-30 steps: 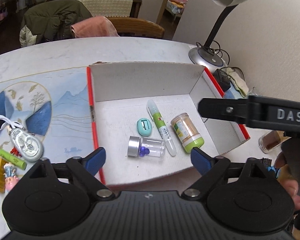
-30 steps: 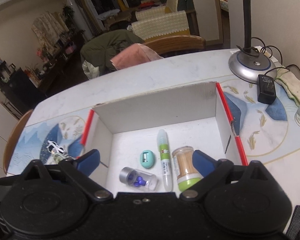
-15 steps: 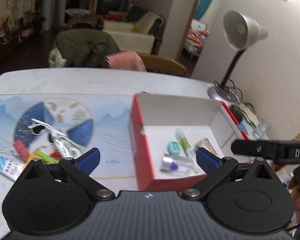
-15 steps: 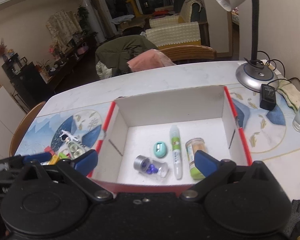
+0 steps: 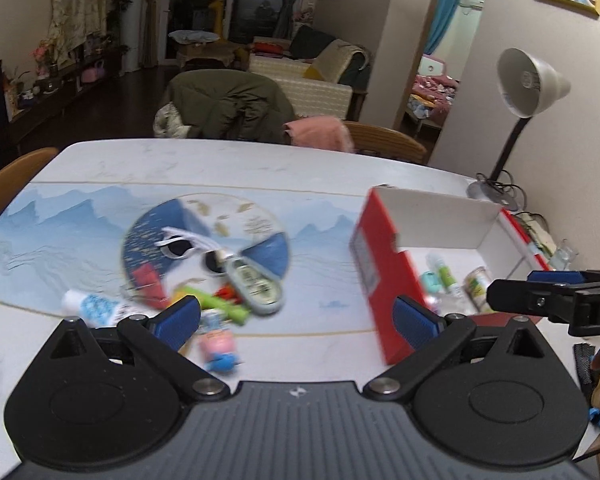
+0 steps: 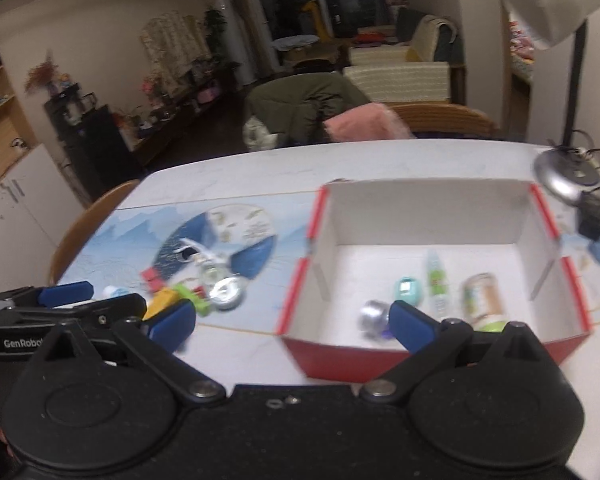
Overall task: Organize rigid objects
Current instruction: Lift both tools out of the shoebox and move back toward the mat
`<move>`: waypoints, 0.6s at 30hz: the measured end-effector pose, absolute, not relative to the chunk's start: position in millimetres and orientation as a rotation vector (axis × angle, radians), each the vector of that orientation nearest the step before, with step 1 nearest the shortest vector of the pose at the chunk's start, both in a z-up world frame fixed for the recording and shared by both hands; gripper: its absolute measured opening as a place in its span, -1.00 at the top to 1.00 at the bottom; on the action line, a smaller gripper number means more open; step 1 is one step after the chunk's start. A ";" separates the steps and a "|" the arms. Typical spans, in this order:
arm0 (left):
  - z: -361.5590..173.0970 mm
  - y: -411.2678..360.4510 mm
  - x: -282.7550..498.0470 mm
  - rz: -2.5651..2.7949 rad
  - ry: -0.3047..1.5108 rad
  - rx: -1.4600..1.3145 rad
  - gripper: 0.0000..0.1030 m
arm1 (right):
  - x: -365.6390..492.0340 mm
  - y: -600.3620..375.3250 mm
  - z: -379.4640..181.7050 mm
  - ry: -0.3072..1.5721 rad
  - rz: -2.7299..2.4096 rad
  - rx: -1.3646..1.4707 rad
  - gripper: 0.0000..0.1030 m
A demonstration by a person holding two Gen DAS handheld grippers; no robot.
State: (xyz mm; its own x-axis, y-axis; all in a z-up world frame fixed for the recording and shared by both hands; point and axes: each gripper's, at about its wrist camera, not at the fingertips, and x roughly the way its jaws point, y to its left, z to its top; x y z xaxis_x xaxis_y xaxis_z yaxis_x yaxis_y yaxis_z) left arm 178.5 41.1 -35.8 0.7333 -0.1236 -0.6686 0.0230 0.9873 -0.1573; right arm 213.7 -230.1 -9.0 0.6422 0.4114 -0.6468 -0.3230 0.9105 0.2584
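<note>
Both grippers, left [image 5: 296, 318] and right [image 6: 292, 320], spread wide and empty, clutter [image 5: 224, 292] just ahead of the left, box [image 6: 428, 280] before the right.

The worktop [image 6: 236, 172] has bare room along its far edge and in the near strip in front of the left tool [image 5: 296, 318]. At the left a cluster of small items [image 5: 204, 292] lies close together, leaving only narrow gaps between them. At the right the box [image 6: 428, 208] stands open on top; its walls block entry from the sides. Between cluster and box runs a free lane. A desk lamp [image 6: 556, 20] leans over the far right corner.
</note>
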 end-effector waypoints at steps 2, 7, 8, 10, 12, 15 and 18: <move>-39.7 58.6 174.6 -0.060 0.752 -0.146 -1.00 | 209.4 -213.1 -10.7 0.761 0.422 0.098 -1.00; -50.1 99.7 165.9 -0.054 0.768 -0.180 -0.99 | 209.3 -176.2 -16.0 0.783 0.443 0.069 -0.99; -52.7 106.3 165.1 -0.053 0.774 -0.178 -0.99 | 210.0 -169.0 -17.4 0.789 0.448 0.067 -0.99; -57.2 119.7 164.0 -0.046 0.780 -0.182 -0.99 | 209.8 -157.5 -20.8 0.799 0.463 0.070 -0.99; -62.2 134.9 163.6 -0.031 0.785 -0.193 -0.99 | 211.1 -144.0 -24.8 0.815 0.465 0.064 -0.97; -70.7 156.3 166.1 0.022 0.791 -0.193 -0.99 | 211.3 -125.5 -31.3 0.835 0.466 0.051 -0.92; -82.5 177.0 173.5 0.033 0.813 -0.206 -0.99 | 208.5 -106.5 -36.5 0.846 0.477 0.027 -0.88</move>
